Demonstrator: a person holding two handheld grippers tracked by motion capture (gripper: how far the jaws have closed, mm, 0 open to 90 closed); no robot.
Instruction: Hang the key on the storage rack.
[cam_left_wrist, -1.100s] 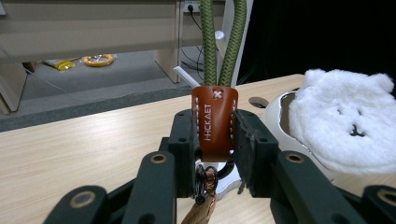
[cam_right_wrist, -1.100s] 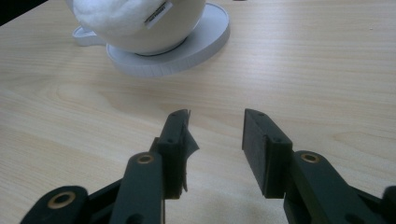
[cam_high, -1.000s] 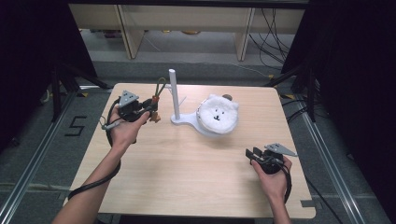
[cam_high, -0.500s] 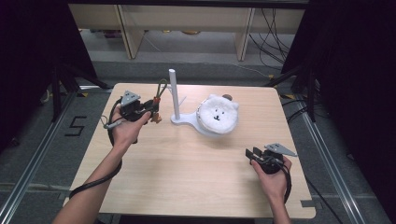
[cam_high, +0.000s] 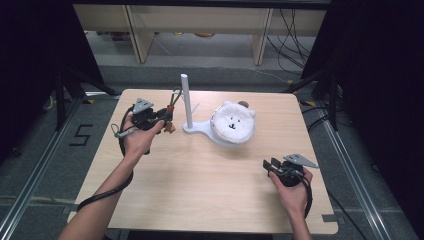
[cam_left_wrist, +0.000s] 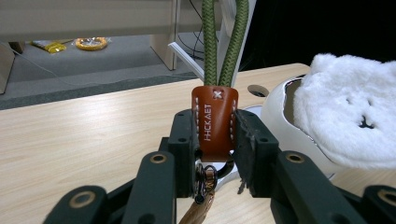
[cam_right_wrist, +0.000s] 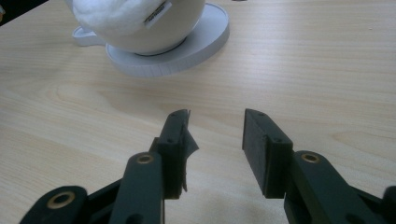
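Now I'm pinching the leather keychain tab (cam_left_wrist: 215, 122) in my left gripper (cam_left_wrist: 214, 140), probably needing its loop over the white post (cam_high: 186, 100); right gripper (cam_right_wrist: 215, 144) is idling spread.

Light wooden table (cam_high: 200, 200) is set on grey floor (cam_high: 200, 70). A "5" mark (cam_high: 81, 134) is taped on the floor at left. Black cables (cam_high: 289, 22) are hung behind, beside wooden shelf legs (cam_high: 260, 37). A yellow ring-shaped item (cam_left_wrist: 91, 43) is left under the shelving.

Right tool (cam_right_wrist: 215, 140) jaws apart over bare wooden bench (cam_right_wrist: 327, 70), white round stand base (cam_right_wrist: 196, 44) beyond, fluffy white toy (cam_right_wrist: 116, 11) above it
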